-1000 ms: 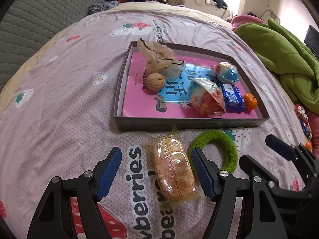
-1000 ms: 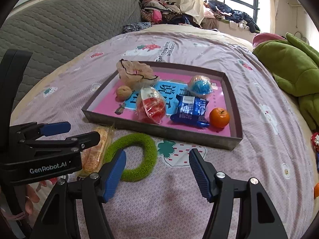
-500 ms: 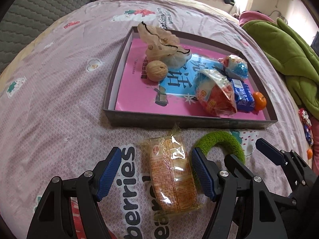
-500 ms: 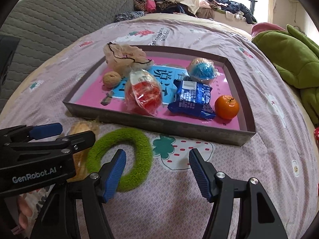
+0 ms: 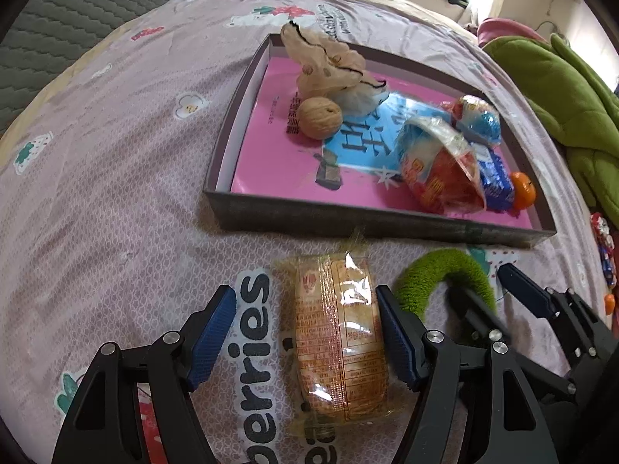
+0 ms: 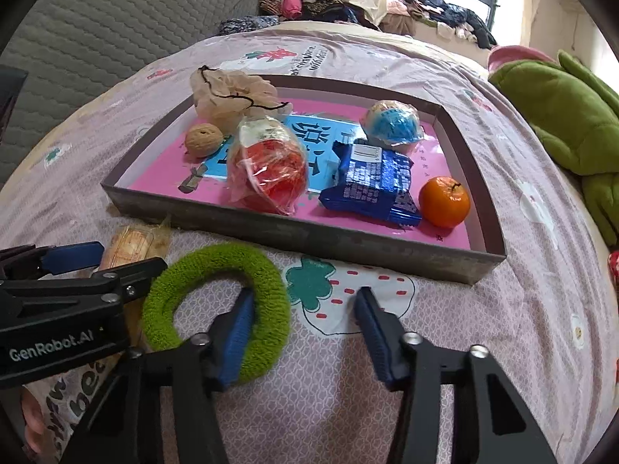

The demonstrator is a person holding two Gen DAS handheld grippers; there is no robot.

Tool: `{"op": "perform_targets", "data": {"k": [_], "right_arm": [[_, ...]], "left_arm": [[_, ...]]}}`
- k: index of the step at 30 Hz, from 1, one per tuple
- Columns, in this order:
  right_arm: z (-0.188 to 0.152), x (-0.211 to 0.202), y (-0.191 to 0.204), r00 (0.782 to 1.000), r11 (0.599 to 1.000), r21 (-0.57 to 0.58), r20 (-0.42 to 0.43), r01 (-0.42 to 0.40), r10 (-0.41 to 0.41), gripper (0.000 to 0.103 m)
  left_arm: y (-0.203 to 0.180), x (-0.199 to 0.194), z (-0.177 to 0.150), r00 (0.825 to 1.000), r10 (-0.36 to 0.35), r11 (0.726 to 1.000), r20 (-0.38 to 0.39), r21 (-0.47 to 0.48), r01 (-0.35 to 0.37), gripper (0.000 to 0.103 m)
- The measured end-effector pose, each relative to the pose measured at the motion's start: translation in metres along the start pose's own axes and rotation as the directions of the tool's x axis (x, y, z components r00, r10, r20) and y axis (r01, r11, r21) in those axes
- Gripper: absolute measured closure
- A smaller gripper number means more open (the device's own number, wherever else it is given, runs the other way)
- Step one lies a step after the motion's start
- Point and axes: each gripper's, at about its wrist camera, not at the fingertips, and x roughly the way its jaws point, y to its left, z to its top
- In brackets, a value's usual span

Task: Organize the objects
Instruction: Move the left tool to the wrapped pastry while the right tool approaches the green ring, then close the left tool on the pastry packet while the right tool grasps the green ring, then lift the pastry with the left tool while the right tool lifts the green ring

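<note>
A wrapped orange cake (image 5: pixel 340 332) lies on the bedsheet, between the open fingers of my left gripper (image 5: pixel 305 332); the right pad is close to its side. A fuzzy green ring (image 6: pixel 216 305) lies right of it. My right gripper (image 6: pixel 303 332) is open, its left finger inside the ring's hole and the ring's right side between the fingers. Beyond both stands the dark tray (image 6: pixel 294 228) with a pink bottom, holding a walnut (image 6: pixel 204 139), a beige pouch (image 6: pixel 232 94), a red snack bag (image 6: pixel 271 170), a blue packet (image 6: pixel 375 181), a blue ball (image 6: pixel 392 123) and an orange (image 6: pixel 445 201).
A green plush blanket (image 6: pixel 561 108) lies at the right. A grey quilted headboard (image 6: pixel 96 27) stands at the left, piled clothes (image 6: pixel 301 4) at the back. Small wrapped sweets (image 5: pixel 603 247) lie near the bed's right edge.
Both grippers moved forward and down. The left one now straddles the cake. The right one's left finger has gone into the ring's hole.
</note>
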Motion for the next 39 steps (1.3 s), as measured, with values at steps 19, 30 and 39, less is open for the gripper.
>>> {"op": "perform_targets", "data": {"k": [19, 30, 39], "right_arm": [[-0.008, -0.008, 0.006, 0.998, 0.998, -0.046, 0.018, -0.051, 0.052, 0.088], [-0.018, -0.019, -0.003, 0.997, 0.998, -0.008, 0.041, -0.066, 0.066, 0.088], [-0.027, -0.033, -0.013, 0.995, 0.996, 0.030, 0.065, -0.084, 0.082, 0.088]], "left_arm": [[-0.018, -0.006, -0.019, 0.999, 0.007, 0.996, 0.042, 0.092, -0.010, 0.061], [-0.018, -0.016, -0.034, 0.995, -0.043, 0.992, 0.085, 0.126, 0.033, 0.063], [-0.027, -0.029, -0.050, 0.991, -0.050, 0.985, 0.125, 0.173, 0.028, 0.063]]}}
